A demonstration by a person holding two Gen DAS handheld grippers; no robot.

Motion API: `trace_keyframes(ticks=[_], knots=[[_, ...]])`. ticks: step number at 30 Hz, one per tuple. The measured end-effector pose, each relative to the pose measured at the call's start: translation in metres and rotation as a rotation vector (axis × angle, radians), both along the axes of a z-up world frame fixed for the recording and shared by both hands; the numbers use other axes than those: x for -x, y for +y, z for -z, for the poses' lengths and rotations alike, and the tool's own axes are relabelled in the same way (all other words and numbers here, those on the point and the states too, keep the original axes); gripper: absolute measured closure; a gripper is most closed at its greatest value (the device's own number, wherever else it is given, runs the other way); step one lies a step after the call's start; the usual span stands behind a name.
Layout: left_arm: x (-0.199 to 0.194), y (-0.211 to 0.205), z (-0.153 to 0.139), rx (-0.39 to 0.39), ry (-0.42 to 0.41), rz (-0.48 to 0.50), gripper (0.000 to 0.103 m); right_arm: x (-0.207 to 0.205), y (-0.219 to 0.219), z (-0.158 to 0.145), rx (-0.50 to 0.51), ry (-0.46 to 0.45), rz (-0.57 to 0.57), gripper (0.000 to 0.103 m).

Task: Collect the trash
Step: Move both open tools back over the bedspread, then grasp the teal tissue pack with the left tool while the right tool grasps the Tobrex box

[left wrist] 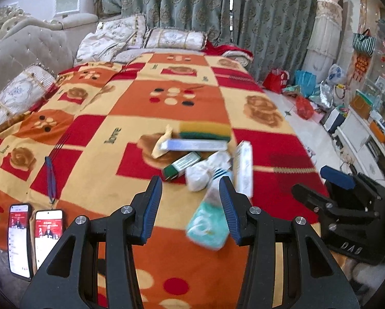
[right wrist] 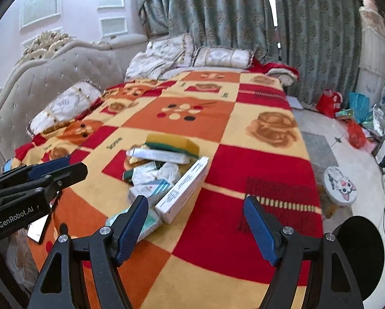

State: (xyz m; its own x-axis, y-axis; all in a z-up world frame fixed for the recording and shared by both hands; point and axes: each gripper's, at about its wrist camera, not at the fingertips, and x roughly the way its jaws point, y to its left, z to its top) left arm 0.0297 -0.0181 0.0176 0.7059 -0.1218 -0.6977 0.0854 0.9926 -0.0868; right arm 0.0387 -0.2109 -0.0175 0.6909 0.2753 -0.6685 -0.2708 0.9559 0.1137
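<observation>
A heap of trash lies on the patterned blanket (left wrist: 120, 108): a yellow-green sponge (left wrist: 205, 130), a long white box (left wrist: 245, 170), a white tube box (left wrist: 196, 144), a green-ended carton (left wrist: 182, 166), crumpled tissue (left wrist: 197, 176) and a teal tissue pack (left wrist: 207, 228). My left gripper (left wrist: 191, 206) is open and empty above the blanket, with the teal pack by its right finger. My right gripper (right wrist: 196, 228) is open and empty, hovering over the blanket to the right of the heap. The heap also shows in the right wrist view, with the sponge (right wrist: 171, 143) and long white box (right wrist: 183, 189).
Two lit phones (left wrist: 19, 239) lie at the blanket's near left edge, with a blue pen (left wrist: 50, 177) beyond them. Pillows (left wrist: 177, 38) and a tufted headboard (right wrist: 50, 74) stand at the far end. Bags (left wrist: 305, 79) clutter the floor on the right. A cat-print stool (right wrist: 340, 184) and a black bin (right wrist: 357, 252) stand beside the bed.
</observation>
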Motion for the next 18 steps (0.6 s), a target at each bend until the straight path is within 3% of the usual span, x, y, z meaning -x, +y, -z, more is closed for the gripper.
trace_keyframes(ticks=[8, 18], knots=[[-0.005, 0.004, 0.032, 0.023, 0.115, 0.040, 0.058, -0.017, 0.007, 0.027, 0.007, 0.085, -0.017, 0.028], [-0.010, -0.002, 0.041, 0.036, 0.149, 0.069, 0.058, -0.034, 0.021, 0.031, 0.017, 0.117, -0.049, 0.028]])
